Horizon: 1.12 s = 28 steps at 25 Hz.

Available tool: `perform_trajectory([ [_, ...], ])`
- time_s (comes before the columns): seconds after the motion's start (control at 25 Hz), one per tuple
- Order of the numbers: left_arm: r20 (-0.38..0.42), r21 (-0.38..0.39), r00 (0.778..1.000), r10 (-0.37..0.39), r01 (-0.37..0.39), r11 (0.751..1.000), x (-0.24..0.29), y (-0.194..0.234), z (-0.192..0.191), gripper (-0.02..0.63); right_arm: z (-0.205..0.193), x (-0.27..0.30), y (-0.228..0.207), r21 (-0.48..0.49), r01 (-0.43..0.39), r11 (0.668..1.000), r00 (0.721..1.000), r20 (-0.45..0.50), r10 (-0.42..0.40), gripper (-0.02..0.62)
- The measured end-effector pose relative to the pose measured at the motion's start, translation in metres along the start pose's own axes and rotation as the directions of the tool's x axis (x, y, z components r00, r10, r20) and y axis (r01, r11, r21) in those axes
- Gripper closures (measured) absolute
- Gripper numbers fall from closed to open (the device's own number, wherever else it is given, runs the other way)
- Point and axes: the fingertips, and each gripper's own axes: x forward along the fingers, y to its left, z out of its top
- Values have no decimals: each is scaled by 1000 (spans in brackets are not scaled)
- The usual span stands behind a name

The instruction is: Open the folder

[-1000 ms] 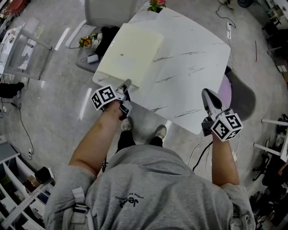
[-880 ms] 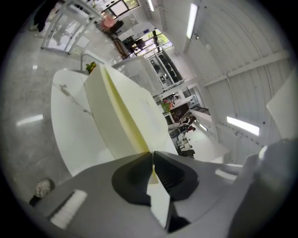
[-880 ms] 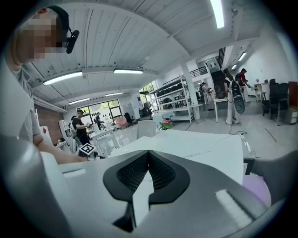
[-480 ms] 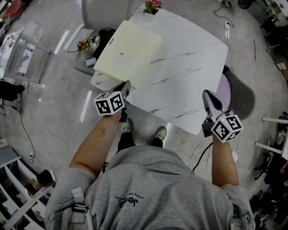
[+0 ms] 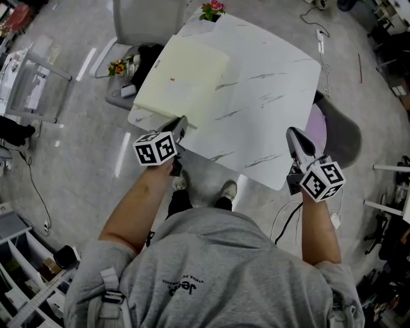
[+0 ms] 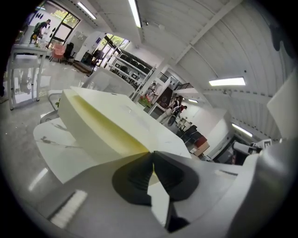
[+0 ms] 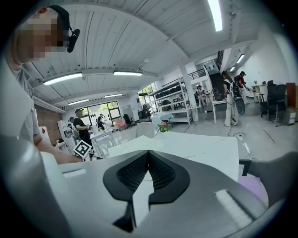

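A pale yellow folder [image 5: 182, 80] lies on the left part of the white marble table [image 5: 269, 96]. My left gripper [image 5: 181, 120] is at the folder's near corner, shut on the edge of its cover. In the left gripper view the cover [image 6: 107, 125] is lifted off the lower leaf, a yellow inside showing in the wedge between them, and my left gripper [image 6: 151, 153] pinches the corner. My right gripper [image 5: 293, 131] hovers at the table's near right edge, shut with nothing in it; its jaws [image 7: 149, 152] meet tip to tip.
A small pot of flowers [image 5: 213, 9] stands at the table's far edge. A grey chair [image 5: 138, 19] is behind the table on the left, with a second bunch of flowers [image 5: 122, 62] beside it. A purple-seated chair [image 5: 333, 131] sits at the right edge.
My left gripper has rolled so its marker cube now faces up, and it has risen a little with the cover's corner in it. The right gripper has stayed put.
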Motion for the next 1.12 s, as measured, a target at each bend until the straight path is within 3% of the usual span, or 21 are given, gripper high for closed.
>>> perform_trajectory([
  [0.32, -3, -17, 1000, -21, 21, 1000, -7, -1, -5, 543, 9, 40, 42, -61, -100, 993, 995, -20, 99, 591],
  [0.56, -1, 49, 999, -33, 33, 998, -12, -4, -4, 543, 6, 68, 80, -88, -176, 980, 984, -45, 173, 591],
  [0.8, 7, 71, 999, -52, 51, 996, -14, -8, 0, 543, 7, 72, 87, -99, -184, 978, 982, -53, 179, 591],
  [1.12, 21, 45, 997, -78, 77, 996, -15, -18, 5, 543, 16, 65, 77, -88, -160, 983, 987, -34, 157, 591],
])
